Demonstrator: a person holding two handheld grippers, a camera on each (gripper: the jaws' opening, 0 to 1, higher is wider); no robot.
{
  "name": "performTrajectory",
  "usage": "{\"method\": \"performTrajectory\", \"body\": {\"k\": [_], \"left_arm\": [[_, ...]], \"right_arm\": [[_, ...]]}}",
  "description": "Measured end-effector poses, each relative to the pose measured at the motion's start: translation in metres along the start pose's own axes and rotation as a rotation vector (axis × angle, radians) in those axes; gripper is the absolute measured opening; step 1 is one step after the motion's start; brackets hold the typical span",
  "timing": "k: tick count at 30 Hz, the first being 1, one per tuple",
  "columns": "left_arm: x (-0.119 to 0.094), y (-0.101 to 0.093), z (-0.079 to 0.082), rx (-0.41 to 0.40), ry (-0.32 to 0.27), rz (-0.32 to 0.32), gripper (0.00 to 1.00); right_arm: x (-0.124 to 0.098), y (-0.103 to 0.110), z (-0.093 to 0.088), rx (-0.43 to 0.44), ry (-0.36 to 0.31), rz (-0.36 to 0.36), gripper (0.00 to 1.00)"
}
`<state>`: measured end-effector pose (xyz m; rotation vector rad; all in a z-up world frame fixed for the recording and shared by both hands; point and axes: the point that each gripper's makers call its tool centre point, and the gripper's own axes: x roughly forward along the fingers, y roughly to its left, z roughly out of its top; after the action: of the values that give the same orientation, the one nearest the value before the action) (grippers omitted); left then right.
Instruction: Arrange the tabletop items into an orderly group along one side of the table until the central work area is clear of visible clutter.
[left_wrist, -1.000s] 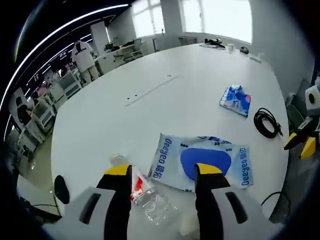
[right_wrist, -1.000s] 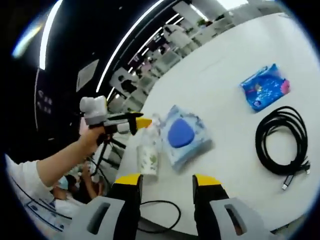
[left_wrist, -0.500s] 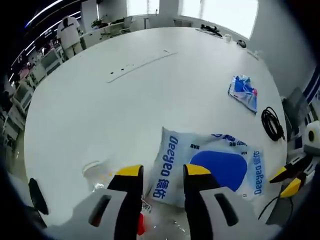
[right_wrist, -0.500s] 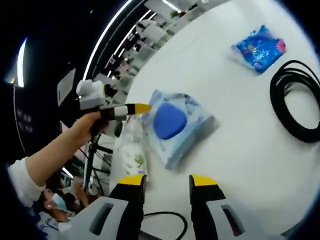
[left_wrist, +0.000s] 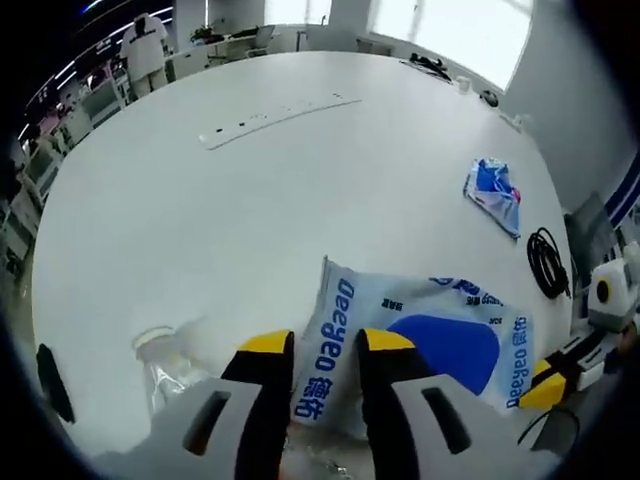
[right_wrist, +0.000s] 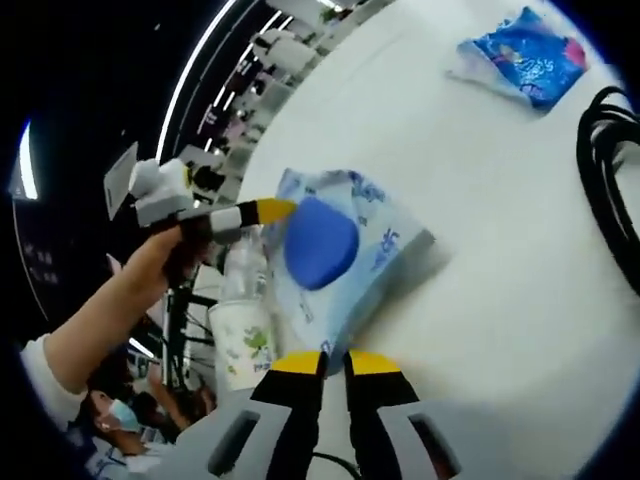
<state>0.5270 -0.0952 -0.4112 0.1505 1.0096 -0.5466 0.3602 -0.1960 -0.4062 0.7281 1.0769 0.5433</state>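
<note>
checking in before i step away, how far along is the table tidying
Early days. Nothing looks grouped yet. In hand: the left gripper is nearly closed on the near edge of the wet wipes pack, beside the clear bottle. Left to move: the small blue packet and the black cable, both lying apart on the white table.
</note>
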Motion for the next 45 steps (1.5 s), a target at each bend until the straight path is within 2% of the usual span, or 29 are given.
{"method": "performTrajectory", "body": {"k": [1,5,9,12,16,19,22,26,28,30,36,39,45], "left_arm": [[0.0,0.0,0.0,-0.002,0.0,0.001,0.21],[-0.008,-0.002,-0.002,-0.054,-0.003,0.012,0.04],[-0.014,-0.007,-0.009,-0.074,0.008,0.026,0.0],[-0.029,-0.022,-0.005,-0.148,-0.051,0.021,0.0],[-0.055,-0.031,0.0,-0.199,-0.119,0.012,0.0],[-0.081,-0.048,0.004,-0.27,-0.186,-0.015,0.0],[-0.098,-0.06,0.002,-0.257,-0.214,-0.009,0.0],[-0.122,-0.077,0.0,-0.277,-0.262,-0.008,0.0],[-0.131,-0.084,-0.002,-0.283,-0.278,-0.008,0.0],[-0.141,-0.094,-0.008,-0.293,-0.299,-0.005,0.0],[-0.144,-0.114,-0.023,-0.297,-0.288,-0.045,0.0],[-0.146,-0.119,-0.02,-0.284,-0.292,-0.036,0.0],[-0.149,-0.117,-0.016,-0.26,-0.279,-0.019,0.0]], "right_arm": [[-0.001,0.0,0.0,-0.004,0.003,-0.001,0.05],[-0.013,-0.001,0.011,-0.001,-0.022,0.001,0.03],[-0.023,-0.01,0.025,0.009,-0.045,-0.013,0.0],[-0.036,-0.016,0.04,0.004,-0.072,-0.033,0.0],[-0.058,-0.013,0.064,-0.002,-0.146,0.002,0.0],[-0.075,-0.012,0.076,-0.032,-0.178,0.014,0.0],[-0.091,-0.007,0.087,-0.056,-0.201,0.034,0.0],[-0.108,-0.002,0.094,-0.144,-0.21,0.03,0.0],[-0.112,-0.001,0.096,-0.142,-0.219,0.036,0.0],[-0.122,0.005,0.1,-0.119,-0.244,0.075,0.0],[-0.131,-0.001,0.104,-0.144,-0.219,0.075,0.0],[-0.131,0.0,0.108,-0.173,-0.223,0.073,0.0],[-0.128,-0.001,0.107,-0.172,-0.201,0.079,0.0]]}}
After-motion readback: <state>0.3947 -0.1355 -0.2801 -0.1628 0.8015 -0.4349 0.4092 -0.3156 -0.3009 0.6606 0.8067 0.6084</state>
